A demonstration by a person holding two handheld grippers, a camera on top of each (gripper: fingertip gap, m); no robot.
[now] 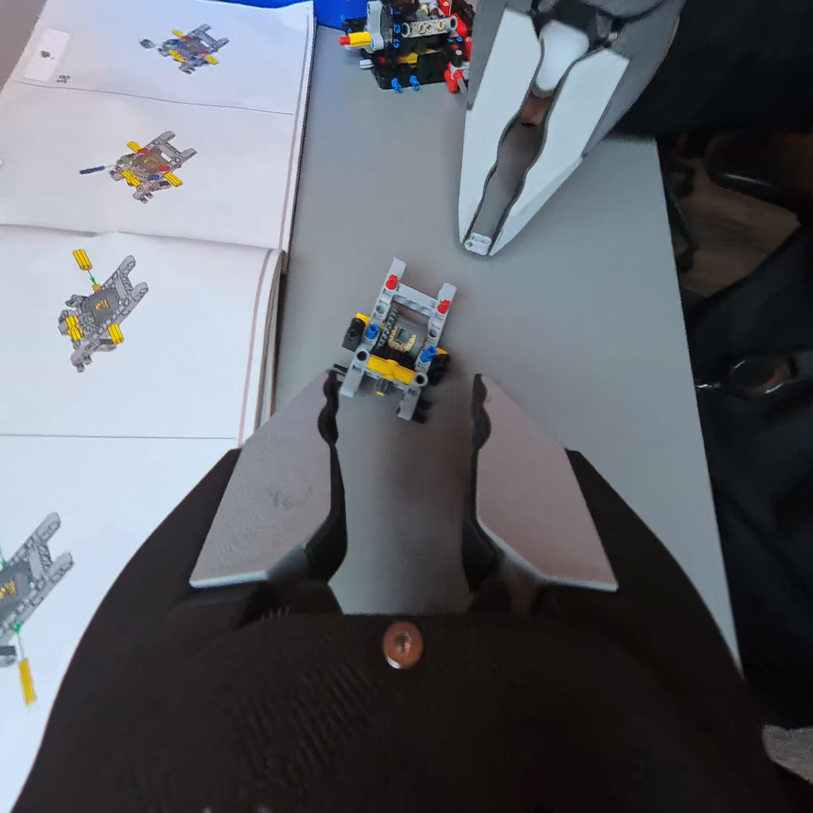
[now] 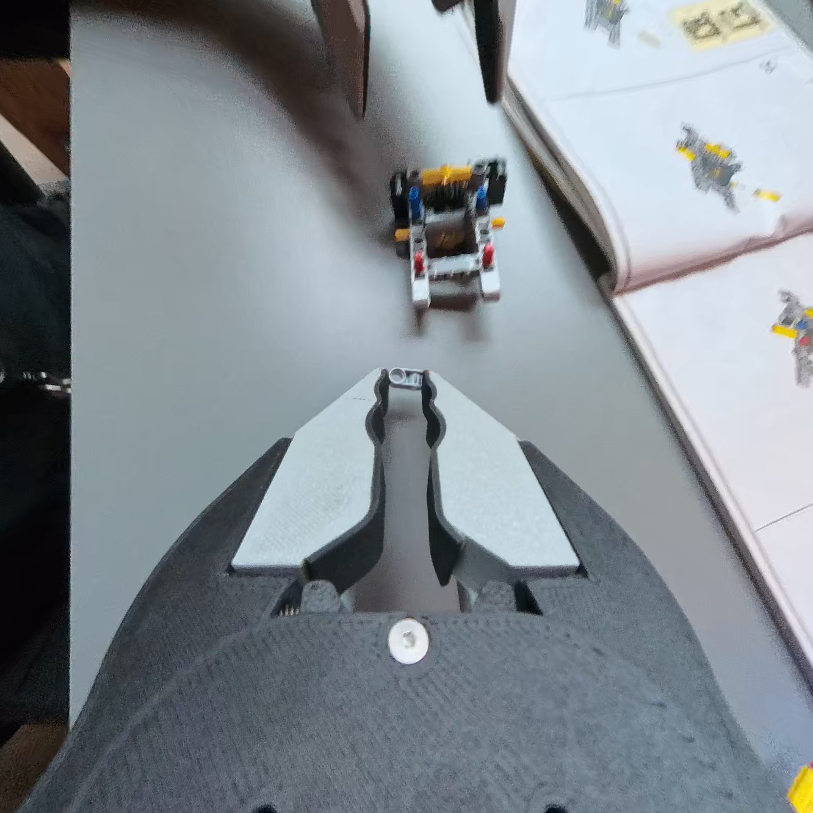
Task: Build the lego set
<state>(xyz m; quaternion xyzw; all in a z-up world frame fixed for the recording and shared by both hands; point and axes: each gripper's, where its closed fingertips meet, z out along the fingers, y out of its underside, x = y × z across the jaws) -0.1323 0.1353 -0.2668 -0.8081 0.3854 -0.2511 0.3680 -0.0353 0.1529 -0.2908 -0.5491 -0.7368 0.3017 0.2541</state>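
The small grey, yellow and black lego assembly (image 1: 396, 341) is sitting on the grey counter (image 1: 550, 352), just beside the open instruction booklet (image 1: 132, 308) and between the two grippers. The left gripper (image 1: 402, 387) is hovering close to the assembly's yellow end with its fingers spread wide and nothing between them; one fingertip (image 1: 330, 387) appears to be nearly touching the assembly's corner, though contact is hard to judge from this angle. The right gripper (image 2: 407, 377) is facing the assembly's opposite, red-pinned end from a short way off, its fingers drawn narrow and pinching a small light-grey lego piece (image 2: 404, 377) at the tips. A larger black, red and grey lego build (image 1: 413, 44) is standing at the far end of the counter, well apart from the small assembly.
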